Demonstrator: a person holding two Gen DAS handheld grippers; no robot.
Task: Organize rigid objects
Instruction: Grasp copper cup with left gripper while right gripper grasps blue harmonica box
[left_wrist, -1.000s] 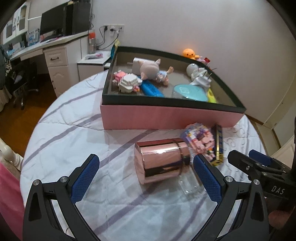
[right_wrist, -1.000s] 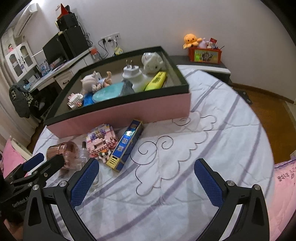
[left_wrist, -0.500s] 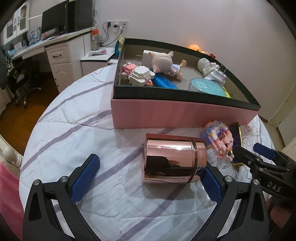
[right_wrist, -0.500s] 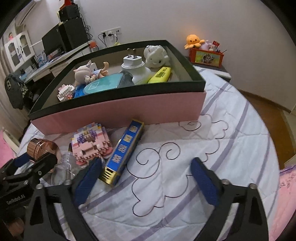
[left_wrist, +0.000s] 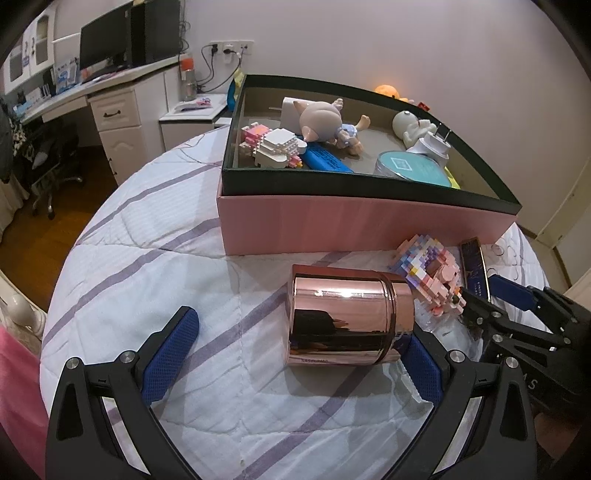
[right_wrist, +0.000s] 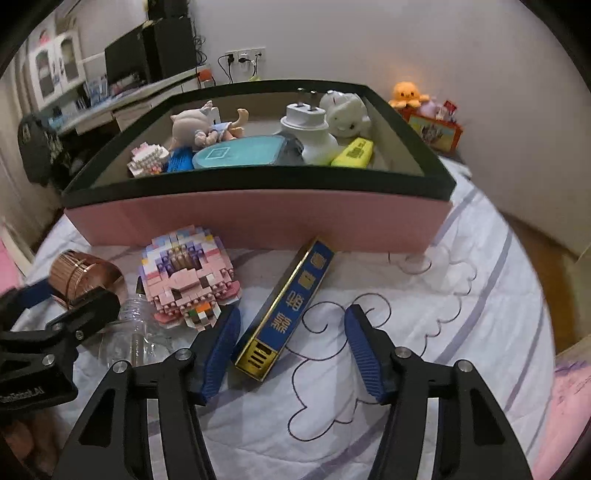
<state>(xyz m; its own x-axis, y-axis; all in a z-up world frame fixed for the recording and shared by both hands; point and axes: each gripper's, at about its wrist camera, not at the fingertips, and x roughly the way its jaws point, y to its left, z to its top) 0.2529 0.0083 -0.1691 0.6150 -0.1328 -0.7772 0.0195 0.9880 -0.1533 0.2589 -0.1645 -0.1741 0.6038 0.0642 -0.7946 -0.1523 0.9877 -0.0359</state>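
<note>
Lying between right fingers (right_wrist: 358, 347): harmonica (right_wrist: 291, 306)

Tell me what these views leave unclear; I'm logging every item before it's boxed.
- Clear bottle: right wrist view, partly behind the left gripper; its shape is unclear.
- Rose-gold canister: left wrist view, small base lettering unreadable.
- Yellow item in the box: left wrist view, mostly behind the teal tin.
</note>
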